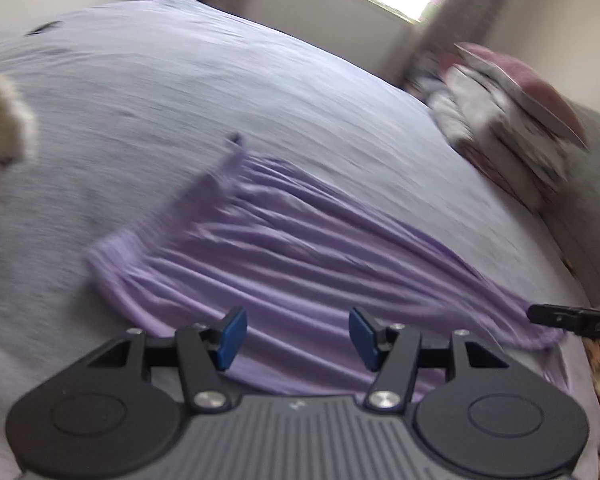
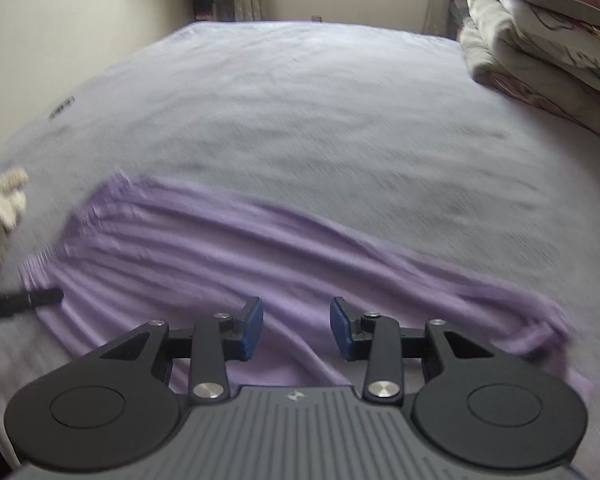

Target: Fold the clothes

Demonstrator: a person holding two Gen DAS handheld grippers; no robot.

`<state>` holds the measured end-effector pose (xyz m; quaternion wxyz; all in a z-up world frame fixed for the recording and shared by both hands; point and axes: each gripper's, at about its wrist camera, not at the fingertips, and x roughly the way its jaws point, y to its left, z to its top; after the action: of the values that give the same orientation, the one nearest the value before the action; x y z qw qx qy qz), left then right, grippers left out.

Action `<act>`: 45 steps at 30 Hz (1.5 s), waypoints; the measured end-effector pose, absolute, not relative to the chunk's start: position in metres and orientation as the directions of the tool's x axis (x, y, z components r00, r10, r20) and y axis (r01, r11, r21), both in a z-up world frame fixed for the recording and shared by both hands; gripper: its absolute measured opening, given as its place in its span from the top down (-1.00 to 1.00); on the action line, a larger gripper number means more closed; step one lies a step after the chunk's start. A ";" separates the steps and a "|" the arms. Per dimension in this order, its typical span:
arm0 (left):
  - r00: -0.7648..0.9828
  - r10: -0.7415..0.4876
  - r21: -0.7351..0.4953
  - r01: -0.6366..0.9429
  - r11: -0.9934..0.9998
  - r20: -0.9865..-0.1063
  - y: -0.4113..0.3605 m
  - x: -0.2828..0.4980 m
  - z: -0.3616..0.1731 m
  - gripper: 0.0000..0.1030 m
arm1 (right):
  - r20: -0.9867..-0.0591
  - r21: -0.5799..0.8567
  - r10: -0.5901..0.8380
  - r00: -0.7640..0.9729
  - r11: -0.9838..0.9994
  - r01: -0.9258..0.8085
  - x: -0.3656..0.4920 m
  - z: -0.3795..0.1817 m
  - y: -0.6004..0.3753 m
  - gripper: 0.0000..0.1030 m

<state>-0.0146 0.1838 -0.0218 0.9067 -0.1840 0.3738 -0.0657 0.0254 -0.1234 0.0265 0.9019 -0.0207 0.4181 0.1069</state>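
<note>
We are between folds on a wide bed (image 2: 300, 92) covered in a pale grey-lilac sheet, and we judge that the lilac garment (image 2: 228, 248) has been laid out for folding. It lies rumpled in long ridges near the bed's near edge, stretching toward the near right corner. Both claws hover just above it with nothing between them: the left claw (image 1: 294, 338) has its blue pads well apart, the right claw (image 2: 296, 330) stands a little narrower. Next we would need to pick an edge or corner of the cloth for each claw and close on it. A stack of folded bedding (image 2: 540, 52) sits at the bed's far right corner, a fluffy white toy (image 2: 2, 200) at its left edge. Pale walls and a bright window lie beyond.
</note>
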 end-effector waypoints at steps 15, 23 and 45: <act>0.632 -0.421 -0.326 0.268 0.907 -0.650 0.093 -0.020 -0.033 -0.11 | -0.713 0.096 0.050 0.699 0.995 0.026 -0.041 -0.002 -0.259 0.22; 0.567 -0.507 -0.267 0.454 0.850 -0.650 0.040 -0.018 -0.039 -0.09 | -0.725 0.060 -0.104 0.681 0.975 0.213 -0.022 -0.022 -0.326 0.22; 0.499 -0.590 -0.173 0.652 0.738 -0.635 0.031 -0.024 -0.041 0.97 | -0.556 0.098 -0.368 0.745 0.861 0.499 -0.053 0.012 -0.377 0.96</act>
<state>-0.0244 0.0307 -0.0413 0.8645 0.0449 0.3487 -0.3591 -0.0526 -0.3768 0.0120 0.9263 0.1208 0.2694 -0.2340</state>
